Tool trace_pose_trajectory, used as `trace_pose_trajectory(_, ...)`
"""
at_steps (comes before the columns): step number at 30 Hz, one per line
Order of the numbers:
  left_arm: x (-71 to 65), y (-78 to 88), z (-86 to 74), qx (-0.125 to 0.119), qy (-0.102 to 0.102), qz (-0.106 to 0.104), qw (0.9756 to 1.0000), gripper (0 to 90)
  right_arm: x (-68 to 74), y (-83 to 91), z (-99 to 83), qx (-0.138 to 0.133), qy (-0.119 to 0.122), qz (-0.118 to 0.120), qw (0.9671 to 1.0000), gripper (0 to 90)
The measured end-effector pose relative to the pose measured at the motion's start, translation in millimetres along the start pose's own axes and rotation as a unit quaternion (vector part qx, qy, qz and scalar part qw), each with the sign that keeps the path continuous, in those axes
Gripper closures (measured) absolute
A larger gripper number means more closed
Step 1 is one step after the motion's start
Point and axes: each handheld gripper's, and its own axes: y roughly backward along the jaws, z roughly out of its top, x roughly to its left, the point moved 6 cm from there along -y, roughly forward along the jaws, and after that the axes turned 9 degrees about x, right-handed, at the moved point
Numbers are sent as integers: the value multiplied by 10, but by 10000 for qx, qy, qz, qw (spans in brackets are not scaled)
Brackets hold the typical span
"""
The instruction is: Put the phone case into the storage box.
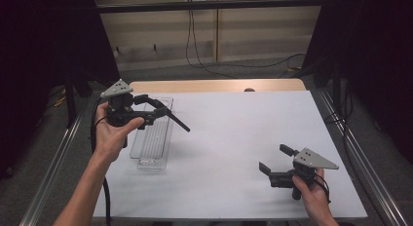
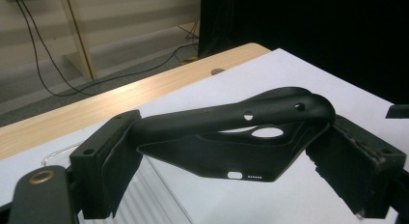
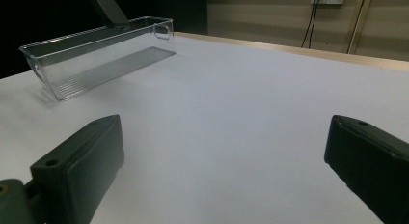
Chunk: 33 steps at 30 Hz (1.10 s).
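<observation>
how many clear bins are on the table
1. The clear plastic bin sits at the table's left side, under the left gripper, which holds a black phone case above it.

the high view looks forward and down over the whole white table (image 1: 234,138). the left gripper view sits close, facing the table's far wooden edge. the right gripper view looks low across the table toward the clear tray (image 3: 96,55), shared with the high view (image 1: 153,138).
</observation>
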Motion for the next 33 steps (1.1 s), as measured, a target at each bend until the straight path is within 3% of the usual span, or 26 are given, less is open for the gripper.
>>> trace_pose_trajectory(11,163,83,38,7,117,270,9996,137,-6,-3,-3,3,54,-79,10000,0)
trace_pose_trajectory(33,521,152,-31,158,432,921,9947,137,-50,17,-12,-17,168,-309,9994,0)
